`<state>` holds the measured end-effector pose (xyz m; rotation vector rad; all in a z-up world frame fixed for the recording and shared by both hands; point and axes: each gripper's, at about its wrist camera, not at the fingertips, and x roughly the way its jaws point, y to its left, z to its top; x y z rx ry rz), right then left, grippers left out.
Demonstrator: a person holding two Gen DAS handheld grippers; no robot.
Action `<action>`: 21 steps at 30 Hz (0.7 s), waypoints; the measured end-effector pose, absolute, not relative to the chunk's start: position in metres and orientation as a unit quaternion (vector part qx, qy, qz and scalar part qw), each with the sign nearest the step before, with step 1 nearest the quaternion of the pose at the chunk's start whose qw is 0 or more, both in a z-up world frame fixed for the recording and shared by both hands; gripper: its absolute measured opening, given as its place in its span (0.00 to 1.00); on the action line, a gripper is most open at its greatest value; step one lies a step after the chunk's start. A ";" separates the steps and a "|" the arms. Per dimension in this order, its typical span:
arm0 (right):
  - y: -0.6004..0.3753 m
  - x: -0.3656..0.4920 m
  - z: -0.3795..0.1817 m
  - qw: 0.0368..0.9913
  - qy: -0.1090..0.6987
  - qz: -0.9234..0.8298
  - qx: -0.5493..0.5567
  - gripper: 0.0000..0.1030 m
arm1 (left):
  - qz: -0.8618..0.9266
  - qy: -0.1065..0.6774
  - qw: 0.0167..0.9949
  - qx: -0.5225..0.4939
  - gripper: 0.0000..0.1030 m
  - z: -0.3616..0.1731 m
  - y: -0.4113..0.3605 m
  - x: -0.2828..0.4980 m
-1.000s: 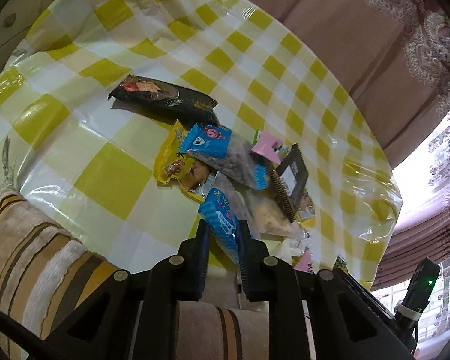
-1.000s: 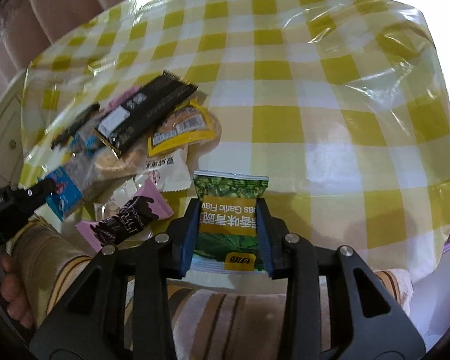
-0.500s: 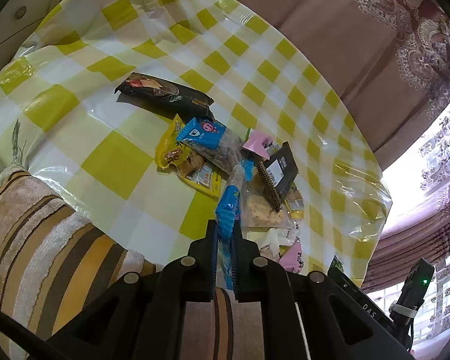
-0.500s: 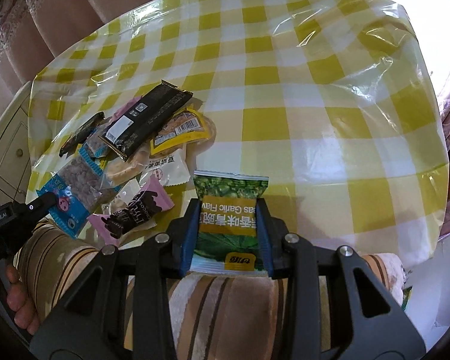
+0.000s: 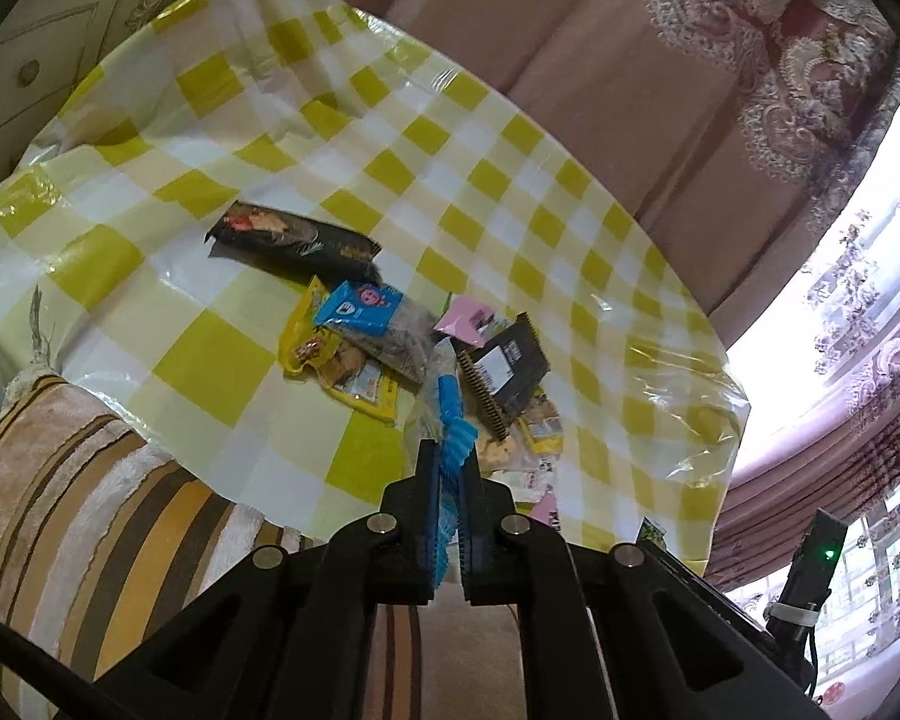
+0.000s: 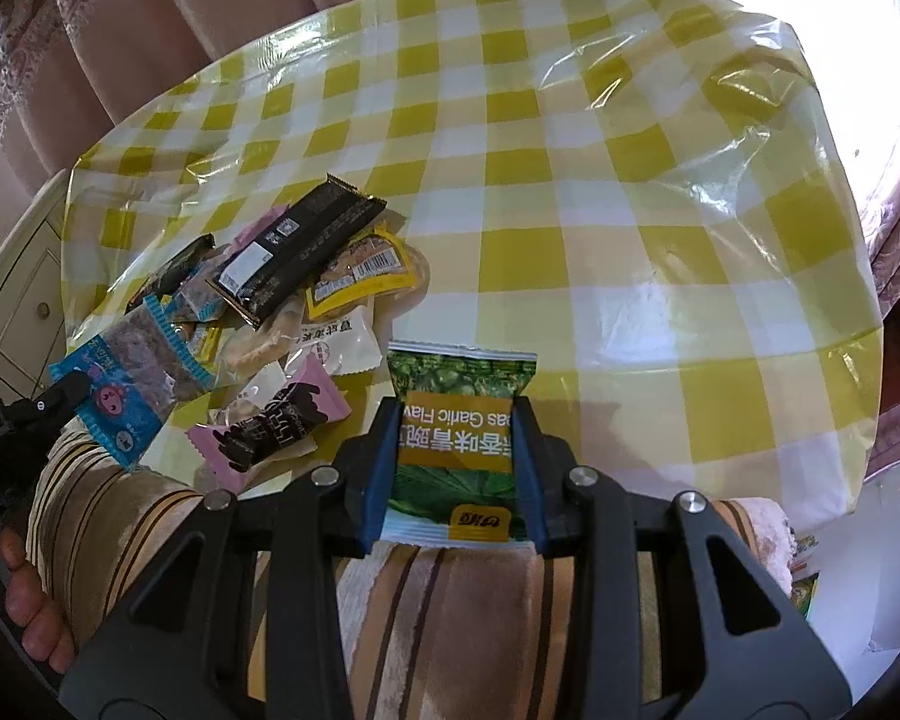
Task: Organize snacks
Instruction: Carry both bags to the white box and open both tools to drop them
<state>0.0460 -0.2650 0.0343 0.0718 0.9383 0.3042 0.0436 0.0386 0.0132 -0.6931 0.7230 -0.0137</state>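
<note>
A yellow-and-white checked tablecloth [image 5: 222, 336] under clear, glossy plastic covers the table, rumpled toward three o'clock. A striped brown and orange cushion [image 5: 84, 492] lies at the near edge, about seven o'clock. Pink patterned curtains [image 5: 690, 78] hang beyond at one o'clock, and a cream cabinet [image 5: 36, 54] stands at ten o'clock.

Heap of wrapped snacks [image 6: 282, 300] on a yellow-and-white checked cloth: long black bar [image 6: 297, 255] on top, yellow pouch [image 6: 360, 279] and white packet [image 6: 336, 339] beside it, pink chocolate wrapper [image 6: 273, 420] at the near edge. Blue-edged clear packet [image 6: 129, 387] pinched by one end, lifted. Green garlic-pea packet [image 6: 459, 438] held flat, apart from the heap.
</note>
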 end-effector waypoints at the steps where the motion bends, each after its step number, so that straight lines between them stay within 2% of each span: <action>1: -0.266 0.045 0.035 0.881 0.449 0.146 0.035 0.39 | -0.008 0.344 0.879 -0.329 0.05 0.015 0.037 0.042; 13: -0.304 0.022 0.061 0.891 0.430 0.135 0.058 0.39 | -0.070 0.316 0.900 -0.293 0.05 0.056 -0.010 0.023; 21: -0.361 -0.001 0.068 0.897 0.426 0.093 0.072 0.39 | -0.173 0.326 0.889 -0.271 0.05 0.075 -0.083 0.022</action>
